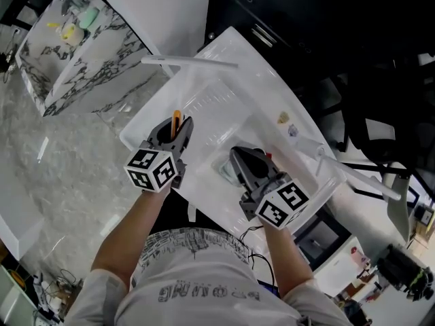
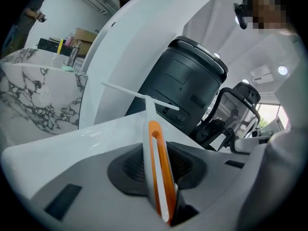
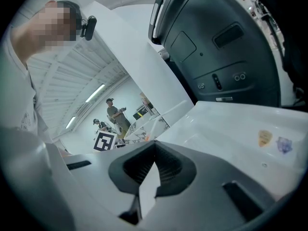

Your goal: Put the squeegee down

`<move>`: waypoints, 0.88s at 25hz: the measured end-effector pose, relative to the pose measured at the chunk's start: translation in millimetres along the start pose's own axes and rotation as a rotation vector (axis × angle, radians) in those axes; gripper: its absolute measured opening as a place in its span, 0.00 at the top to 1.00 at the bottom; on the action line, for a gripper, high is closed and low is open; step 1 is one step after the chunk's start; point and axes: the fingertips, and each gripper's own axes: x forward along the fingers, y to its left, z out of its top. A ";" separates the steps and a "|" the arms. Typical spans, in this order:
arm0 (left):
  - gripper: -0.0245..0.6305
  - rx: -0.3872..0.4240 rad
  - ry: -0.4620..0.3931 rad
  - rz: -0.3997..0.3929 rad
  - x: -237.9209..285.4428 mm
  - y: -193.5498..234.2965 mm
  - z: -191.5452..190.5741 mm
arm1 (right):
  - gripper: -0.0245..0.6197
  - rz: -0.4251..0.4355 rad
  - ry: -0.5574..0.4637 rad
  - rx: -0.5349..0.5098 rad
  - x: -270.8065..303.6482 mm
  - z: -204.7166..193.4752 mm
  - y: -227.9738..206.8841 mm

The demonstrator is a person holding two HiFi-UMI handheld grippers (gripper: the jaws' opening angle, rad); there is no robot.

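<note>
Squeegee point(image 2: 161, 170) is sitting upright in the left gripper point(image 2: 156, 158), with the left fingers point(image 2: 130, 170) pinching its orange handle near the lower end. Its long white blade bar point(image 1: 190, 62) is crossing well ahead of the fingertips, over the far edge of the tabletop point(image 1: 224, 107). No view is showing whether the bar is touching anything.

The right gripper point(image 3: 151, 170) is hovering just beside the left one. Its fingers point(image 3: 171, 170) are pressing together on a thin white flat piece point(image 3: 148, 191).

Bare white tabletop is lying open ahead of both sets of fingers. Two small stickers point(image 3: 263, 137) are sitting to the right of the right fingers. The near edge is running just behind both grippers.

A black machine housing point(image 2: 192, 85) is standing beyond the far edge. Marble floor point(image 1: 61, 161) is spreading to the left of the left fingers.
</note>
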 end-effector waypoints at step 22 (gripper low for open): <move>0.80 -0.031 0.061 0.070 31.3 7.4 -32.1 | 0.95 0.003 0.017 0.058 -6.0 -22.4 -22.5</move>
